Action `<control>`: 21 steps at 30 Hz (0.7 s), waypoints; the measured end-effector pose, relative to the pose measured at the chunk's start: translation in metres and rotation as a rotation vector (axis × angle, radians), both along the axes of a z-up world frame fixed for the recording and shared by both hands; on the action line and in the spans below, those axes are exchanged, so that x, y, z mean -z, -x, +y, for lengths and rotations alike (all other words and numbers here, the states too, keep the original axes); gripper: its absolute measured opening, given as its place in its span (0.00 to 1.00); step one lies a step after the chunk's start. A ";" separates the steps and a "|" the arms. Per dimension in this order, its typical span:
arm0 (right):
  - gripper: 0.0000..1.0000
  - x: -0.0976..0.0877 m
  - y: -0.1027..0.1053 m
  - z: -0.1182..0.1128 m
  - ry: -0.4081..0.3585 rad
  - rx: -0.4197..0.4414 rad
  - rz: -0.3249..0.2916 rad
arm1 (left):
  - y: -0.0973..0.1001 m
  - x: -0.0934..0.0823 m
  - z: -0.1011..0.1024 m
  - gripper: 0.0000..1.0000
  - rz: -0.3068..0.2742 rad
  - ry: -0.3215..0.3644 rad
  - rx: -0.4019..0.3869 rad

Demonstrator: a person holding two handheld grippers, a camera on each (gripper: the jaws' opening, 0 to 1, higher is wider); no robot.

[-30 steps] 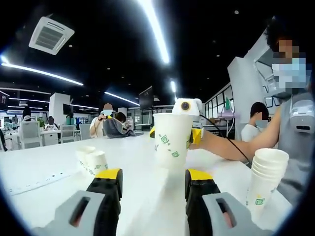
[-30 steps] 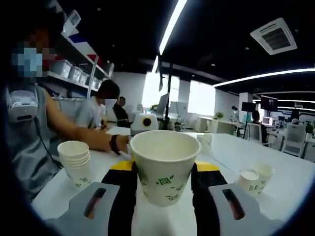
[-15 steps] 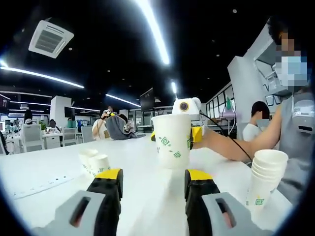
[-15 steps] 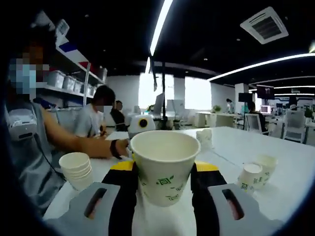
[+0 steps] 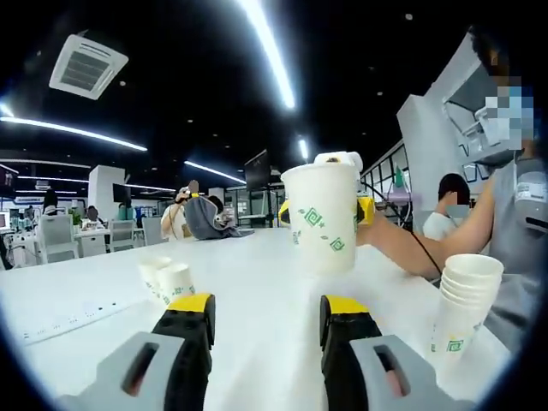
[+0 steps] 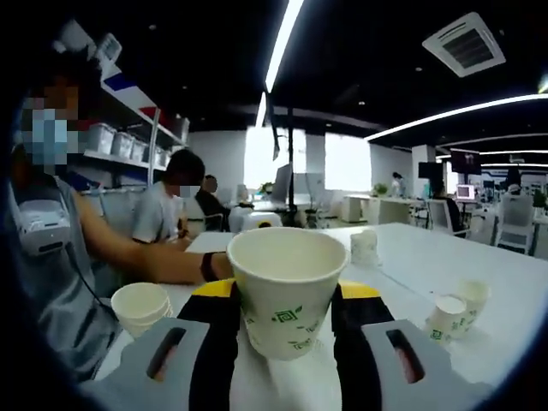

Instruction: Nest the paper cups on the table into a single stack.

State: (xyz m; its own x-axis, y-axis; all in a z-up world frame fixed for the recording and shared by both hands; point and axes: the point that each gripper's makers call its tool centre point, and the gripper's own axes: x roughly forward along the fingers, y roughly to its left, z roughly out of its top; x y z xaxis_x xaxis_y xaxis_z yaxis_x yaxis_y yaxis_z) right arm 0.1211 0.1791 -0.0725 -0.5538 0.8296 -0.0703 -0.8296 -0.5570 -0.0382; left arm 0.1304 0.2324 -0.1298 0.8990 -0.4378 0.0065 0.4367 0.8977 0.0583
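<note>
Gripping a single white paper cup [image 6: 287, 291] upright, mouth facing up, the right claw [image 6: 287, 330] is closing its two yellow-tipped jaws against the cup's sides; the cup is riding above the white desk [image 6: 402, 265]; a green leaf-like print is showing on its wall, with no readable writing. Seen from the left gripper view, the same cup [image 5: 324, 216] is hanging in the air slightly tilted, with the right claw [image 5: 325, 210] behind it. The left claw [image 5: 265, 321] is standing open, its jaws apart with nothing between them, low over the desk [image 5: 103, 287]. A nested stack of cups [image 5: 462, 304] is standing upright near the person's forearm [image 5: 411, 248], its lowest cup bearing the same green mark; how many are nested cannot be told exactly; the stack [image 6: 141, 306] is also sitting at the left of the right gripper view. Two more cups [image 5: 167, 278] are standing close together farther off on the desk; the pair [image 6: 458, 310] is well apart from the stack.
</note>
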 end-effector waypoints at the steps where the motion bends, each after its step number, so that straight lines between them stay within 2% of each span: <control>1: 0.44 -0.002 0.001 -0.001 -0.005 -0.002 0.001 | 0.000 0.000 -0.001 0.53 0.000 -0.002 0.000; 14: 0.44 -0.027 0.034 -0.026 -0.059 -0.039 -0.026 | 0.000 -0.001 -0.006 0.51 -0.004 -0.018 0.002; 20: 0.45 -0.038 0.059 -0.042 -0.097 -0.079 -0.022 | -0.001 -0.001 -0.003 0.51 -0.002 -0.018 0.003; 21: 0.45 -0.038 0.069 -0.046 -0.103 -0.090 -0.027 | -0.002 -0.001 -0.002 0.51 -0.003 -0.019 0.003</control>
